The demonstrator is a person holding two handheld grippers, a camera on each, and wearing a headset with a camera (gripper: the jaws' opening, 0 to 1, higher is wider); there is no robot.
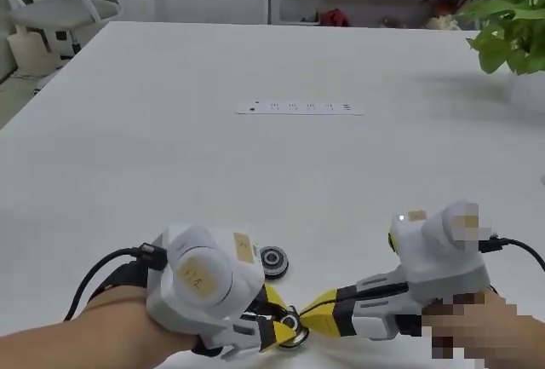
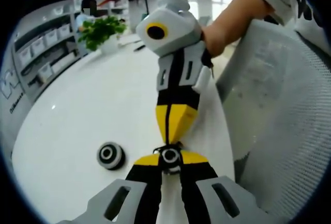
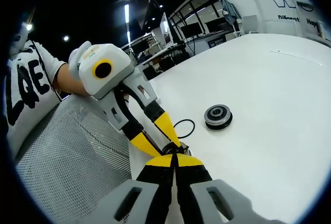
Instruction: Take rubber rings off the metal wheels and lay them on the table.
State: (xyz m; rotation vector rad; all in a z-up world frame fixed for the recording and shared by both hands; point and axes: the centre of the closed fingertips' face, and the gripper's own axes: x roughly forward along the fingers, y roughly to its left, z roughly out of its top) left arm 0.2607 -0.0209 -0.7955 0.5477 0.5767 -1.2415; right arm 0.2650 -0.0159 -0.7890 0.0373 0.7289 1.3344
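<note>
Metal wheel, low over white table's near edge, clamped in your left gripper. Right gripper, jaws pressed together, meets wheel's rim. Hold wheel still; peel its rubber ring sideways, slowly. Second wheel near; loose ring beside.

I see the white table evenly and brightly lit in the head view, shadows soft; ceiling lights (small hot spots) glare in both gripper views, whose edges bend strongly.
</note>
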